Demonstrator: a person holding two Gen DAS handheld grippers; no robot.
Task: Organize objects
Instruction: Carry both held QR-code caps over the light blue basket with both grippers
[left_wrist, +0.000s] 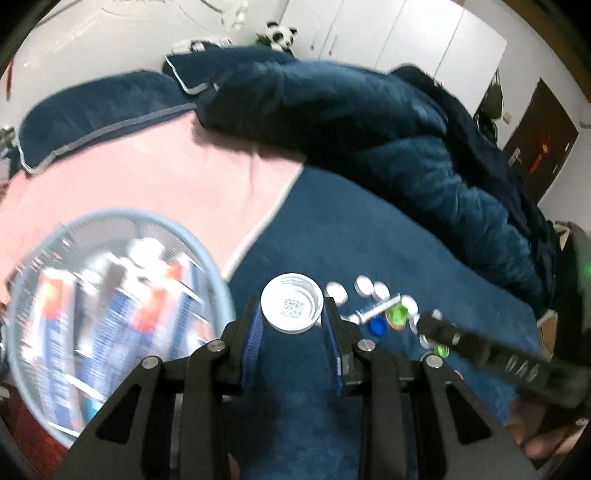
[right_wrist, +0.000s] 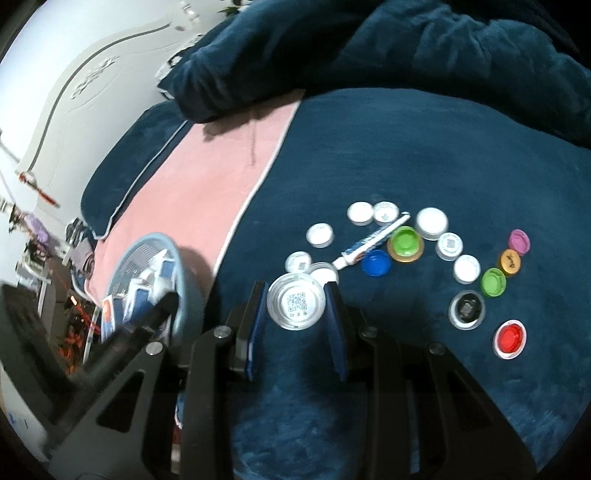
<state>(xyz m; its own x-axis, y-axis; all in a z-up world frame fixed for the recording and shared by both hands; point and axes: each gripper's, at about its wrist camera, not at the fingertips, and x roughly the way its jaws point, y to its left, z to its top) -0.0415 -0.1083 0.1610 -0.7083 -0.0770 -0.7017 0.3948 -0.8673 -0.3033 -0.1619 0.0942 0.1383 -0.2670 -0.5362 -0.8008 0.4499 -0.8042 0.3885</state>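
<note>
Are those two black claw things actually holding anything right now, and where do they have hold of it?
Each tool, left and right, has a white QR-coded bottle cap between its fingers, at opposite sides of the rim. Whether they're squeezing can't be told.

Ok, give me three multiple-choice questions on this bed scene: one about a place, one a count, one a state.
1. Where is the blue basket? A) left of the caps B) among the caps C) on a pillow
2. How many green caps? A) one B) two C) four
3. How is the small tube? A) upright B) lying flat C) in the basket

Answers: A, it sits by the pink blanket, left of them; B, the right wrist view shows two; B, it lies flat among the caps.
</note>
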